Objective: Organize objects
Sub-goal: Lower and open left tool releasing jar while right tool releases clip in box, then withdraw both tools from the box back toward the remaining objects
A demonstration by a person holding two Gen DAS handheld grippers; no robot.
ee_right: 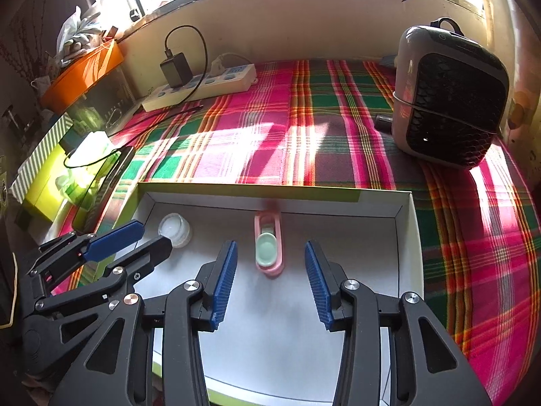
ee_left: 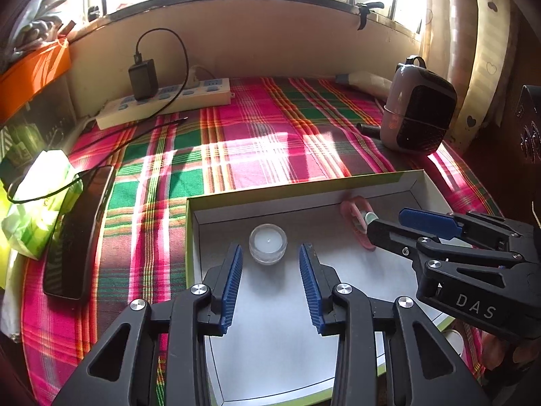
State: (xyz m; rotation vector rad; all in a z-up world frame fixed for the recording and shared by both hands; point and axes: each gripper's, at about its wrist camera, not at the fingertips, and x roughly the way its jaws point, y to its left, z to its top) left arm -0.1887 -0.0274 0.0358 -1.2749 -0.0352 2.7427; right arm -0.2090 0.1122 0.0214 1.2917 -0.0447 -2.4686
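A shallow white cardboard box with a green rim (ee_left: 297, 191) (ee_right: 414, 237) lies on the plaid cloth. Inside it a small clear jar with a white candle (ee_left: 268, 243) (ee_right: 175, 229) stands near the left wall. A pink clip-shaped item with a mint-green pad (ee_right: 268, 248) (ee_left: 355, 215) lies near the far wall. My left gripper (ee_left: 270, 264) is open and empty, just short of the candle jar; it also shows in the right wrist view (ee_right: 145, 240). My right gripper (ee_right: 270, 260) is open and empty, its fingers either side of the pink item; it also shows in the left wrist view (ee_left: 385, 221).
A grey and black fan heater (ee_left: 417, 108) (ee_right: 449, 91) stands at the back right. A white power strip (ee_left: 162, 99) (ee_right: 203, 84) with a black charger lies at the back left. A black phone (ee_left: 79, 230) and a green packet (ee_left: 40, 199) lie left of the box.
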